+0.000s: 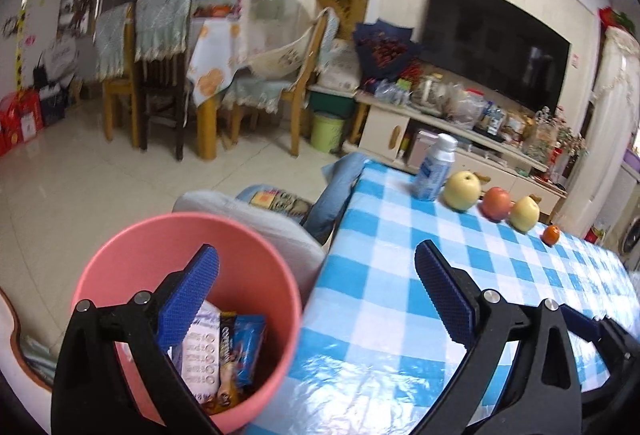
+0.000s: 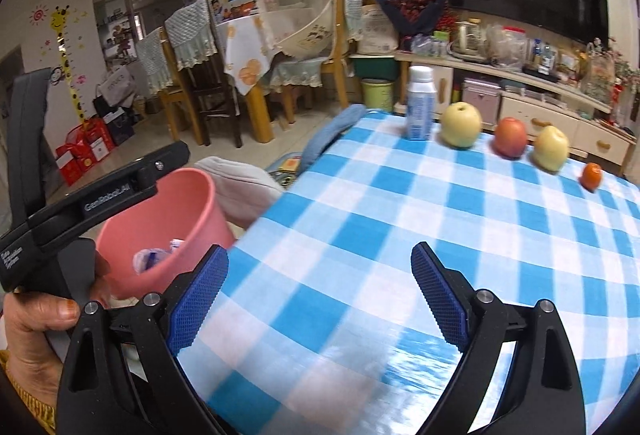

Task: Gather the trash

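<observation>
Trash: wrappers lie inside the pink bin, among them a white printed packet, a brown coffee sachet and a blue packet.
Bin: pink bin stands just beside the near left corner of the bench, lower than its top; a grey cushion sits behind it.
Bench: checked blue-and-white cloth covers it, glossy toward the near edge.
Left claw: left claw has its blue pads wide apart with nothing between them; one finger hangs over the bin, the other over the cloth.
Right claw: right claw is spread just as wide and empty, over the cloth near the bench's left edge.
Left hand: hand grips the left tool's black handle, seen from the right wrist.
Far edge: white bottle, yellow apple, red apple, second yellow apple and small orange fruit stand in a row.
</observation>
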{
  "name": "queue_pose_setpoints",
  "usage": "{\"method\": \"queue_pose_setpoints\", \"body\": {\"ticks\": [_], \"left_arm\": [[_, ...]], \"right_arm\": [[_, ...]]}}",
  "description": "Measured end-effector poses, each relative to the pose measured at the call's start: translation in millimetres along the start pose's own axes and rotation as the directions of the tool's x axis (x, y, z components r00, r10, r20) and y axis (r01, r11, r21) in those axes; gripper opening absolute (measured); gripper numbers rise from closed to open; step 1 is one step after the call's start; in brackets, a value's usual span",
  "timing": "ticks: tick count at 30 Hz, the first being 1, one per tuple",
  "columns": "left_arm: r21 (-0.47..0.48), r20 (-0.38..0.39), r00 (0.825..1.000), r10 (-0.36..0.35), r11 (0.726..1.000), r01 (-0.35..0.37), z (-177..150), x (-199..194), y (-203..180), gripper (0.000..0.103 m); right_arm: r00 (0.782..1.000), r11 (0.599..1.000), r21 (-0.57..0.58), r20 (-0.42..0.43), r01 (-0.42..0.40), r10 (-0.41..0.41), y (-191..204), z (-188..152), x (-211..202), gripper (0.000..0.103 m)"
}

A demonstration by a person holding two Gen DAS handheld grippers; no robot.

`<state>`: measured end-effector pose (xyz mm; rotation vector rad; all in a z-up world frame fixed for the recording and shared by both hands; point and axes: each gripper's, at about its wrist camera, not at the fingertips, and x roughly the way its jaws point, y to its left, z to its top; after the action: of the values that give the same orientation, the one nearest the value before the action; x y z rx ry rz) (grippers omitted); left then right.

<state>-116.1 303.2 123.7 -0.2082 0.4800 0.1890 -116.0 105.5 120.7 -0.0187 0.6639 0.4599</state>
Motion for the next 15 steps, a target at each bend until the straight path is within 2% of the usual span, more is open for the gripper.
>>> {"method": "queue_pose_setpoints", "body": {"ticks": [9,15], "left_arm": [[0.096,0.048,0.997,-0.065,0.994,0.06,-7.5,-14.1,-53.4,0.099],[0.159,0.053,0.992,-0.119,0.981,0.109,-13.5,-24.3,-87.7,0.099]], "right_arm": [[0.996,0.996,0.045,0.042,0.076,-0.078,-41.9,-8.4,-29.4,0.094],[0.989,0.991,0.054,0.071,0.122,-0.126,-61.3,-13.2,-47.3,0.095]]}}
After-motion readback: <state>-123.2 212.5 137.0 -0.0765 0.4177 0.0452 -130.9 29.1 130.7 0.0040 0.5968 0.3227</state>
